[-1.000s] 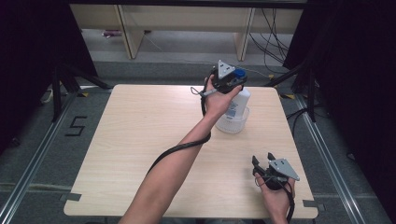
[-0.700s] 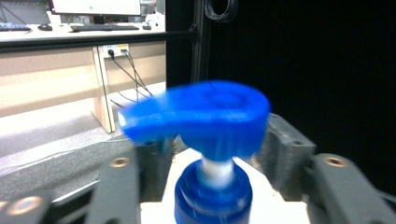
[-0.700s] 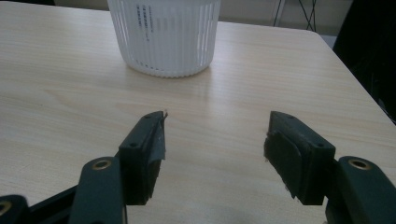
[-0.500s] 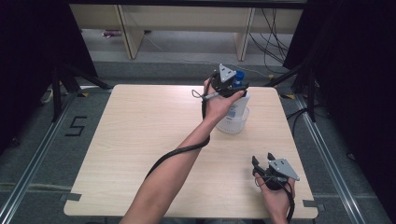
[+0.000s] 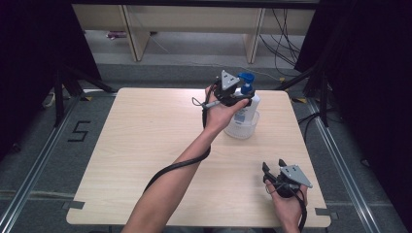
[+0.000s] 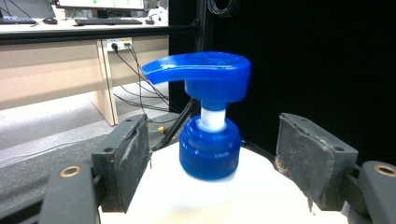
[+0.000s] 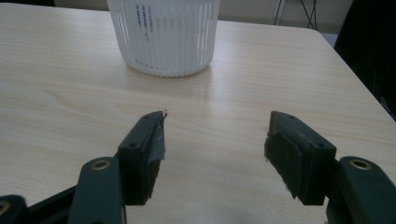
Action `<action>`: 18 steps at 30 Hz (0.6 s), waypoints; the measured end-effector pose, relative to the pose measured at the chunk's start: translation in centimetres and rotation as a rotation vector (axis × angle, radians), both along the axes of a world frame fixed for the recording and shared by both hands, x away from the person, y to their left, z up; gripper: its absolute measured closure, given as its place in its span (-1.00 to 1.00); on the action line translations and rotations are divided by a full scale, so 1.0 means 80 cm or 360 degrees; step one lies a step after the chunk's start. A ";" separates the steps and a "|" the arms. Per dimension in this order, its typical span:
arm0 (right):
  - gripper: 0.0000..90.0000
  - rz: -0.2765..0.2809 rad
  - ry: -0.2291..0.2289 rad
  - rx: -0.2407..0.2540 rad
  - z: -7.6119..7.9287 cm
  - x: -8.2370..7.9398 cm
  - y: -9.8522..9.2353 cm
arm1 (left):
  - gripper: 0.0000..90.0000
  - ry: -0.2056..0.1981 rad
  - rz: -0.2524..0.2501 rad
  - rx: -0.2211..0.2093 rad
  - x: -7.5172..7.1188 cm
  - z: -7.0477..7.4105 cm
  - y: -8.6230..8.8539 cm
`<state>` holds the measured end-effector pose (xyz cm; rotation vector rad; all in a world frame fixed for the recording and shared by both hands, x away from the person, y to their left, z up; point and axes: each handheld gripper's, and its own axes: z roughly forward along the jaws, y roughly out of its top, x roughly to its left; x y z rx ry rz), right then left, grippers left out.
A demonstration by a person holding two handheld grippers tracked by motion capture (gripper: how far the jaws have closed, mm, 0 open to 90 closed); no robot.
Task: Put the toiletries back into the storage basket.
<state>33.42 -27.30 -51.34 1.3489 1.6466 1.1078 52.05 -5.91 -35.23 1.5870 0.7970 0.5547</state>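
A white pump bottle [image 5: 246,106] with a blue pump head [image 5: 246,79] stands upright in a small white slotted basket [image 5: 240,129] at the far right of the table. My left gripper [image 5: 237,95] is level with the bottle's top. Its jaws have just been opening and now stand apart on either side of the blue collar [image 6: 210,149], with a gap at each pad, under the pump head [image 6: 205,70]. My right gripper [image 5: 273,165] rests near the front right edge, open with nothing between its jaws [image 7: 217,135], and faces the basket [image 7: 163,37].
The wooden table [image 5: 145,145] is bare to the left of the basket. Black stands and cables flank it on both sides, and a shelf unit [image 5: 194,29] stands beyond the far edge. The left gripper's cable [image 5: 175,167] trails along the forearm.
The left gripper's jaws have opened and let go of the bottle's top. The hand has shifted slightly to the left. The right gripper has stayed in place.
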 end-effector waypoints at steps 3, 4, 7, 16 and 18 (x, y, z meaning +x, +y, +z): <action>-0.16 0.0021 0.0023 0.0002 0.001 0.000 0.000 | -0.44 -0.0003 -0.0007 -0.0006 -0.006 0.001 0.009; -0.16 -0.0003 0.0035 0.0028 0.001 -0.002 0.001 | -0.44 -0.0005 -0.0006 -0.0009 -0.008 0.002 0.011; -0.16 -0.0009 0.0037 0.0036 0.001 -0.002 0.001 | -0.44 -0.0013 -0.0015 -0.0010 -0.014 0.003 0.019; -0.16 -0.0021 0.0037 0.0039 0.000 -0.002 0.004 | -0.43 0.0029 -0.0028 -0.0008 -0.035 0.002 0.042; -0.16 -0.0023 0.0037 0.0034 0.000 -0.002 0.003 | -0.43 0.0034 -0.0031 -0.0005 -0.038 0.001 0.046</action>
